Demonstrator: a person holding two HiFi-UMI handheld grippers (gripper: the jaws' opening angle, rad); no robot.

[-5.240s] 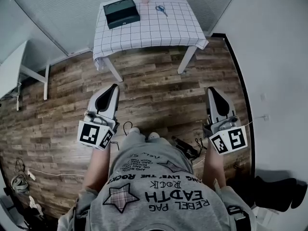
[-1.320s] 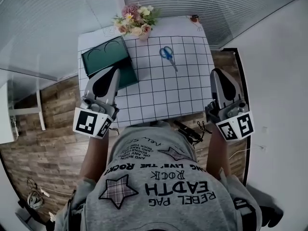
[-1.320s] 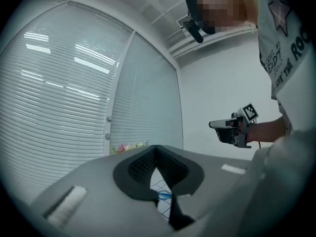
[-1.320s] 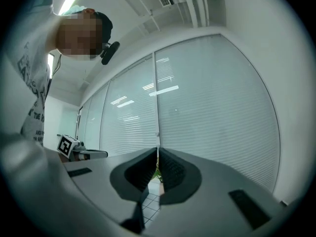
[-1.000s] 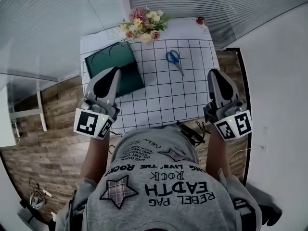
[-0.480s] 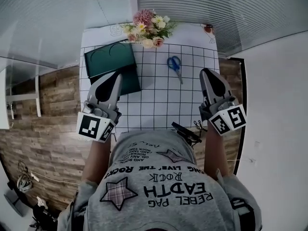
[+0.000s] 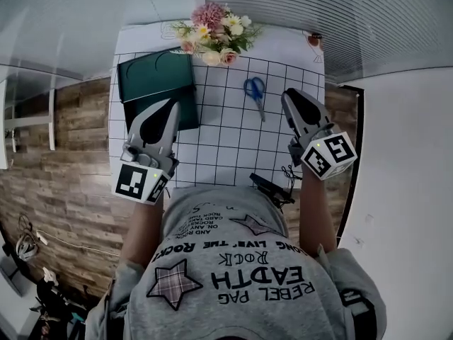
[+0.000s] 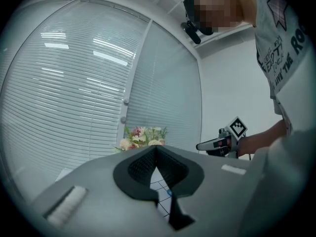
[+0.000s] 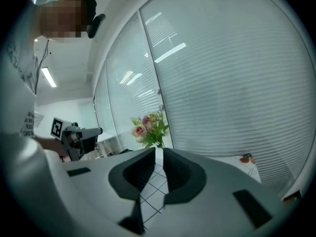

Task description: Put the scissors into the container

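**A:** Head view first. What's changed?

**B:** A few secs ago the bench (image 7: pixel 233 154) was across the floor; now its edge is at my waist. The right tool (image 7: pixel 289 96) has dropped & swung in twd the scissors (image 7: pixel 255 94). The left tool (image 7: pixel 170 105) sank only a bit. So the approach looks done, grab not started imo.

**A:** Scissors vs. the tools?

**B:** They lie flat on the grid cloth, blue handles twd the flowers (image 7: pixel 212 37), blades twd me. They're just left of the right tool's tip, near but not touching. The dark green container (image 7: pixel 152 80) sits far-left on the bench, well apart from them. My left tool's tip overlaps its near-right corner.

**A:** Left gripper view?

**B:** Jaws pressed together at the tip, nothing btwn. Flowers are ahead, the right tool off to the right.

**A:** Right gripper view?

**B:** Also pressed together bar a hairline slit, empty. Flowers are dead ahead, the left tool off to the left. No scissors in sight here, only grid cloth thru the gap. I'd say this one must spread and tip lower before it can pinch them.
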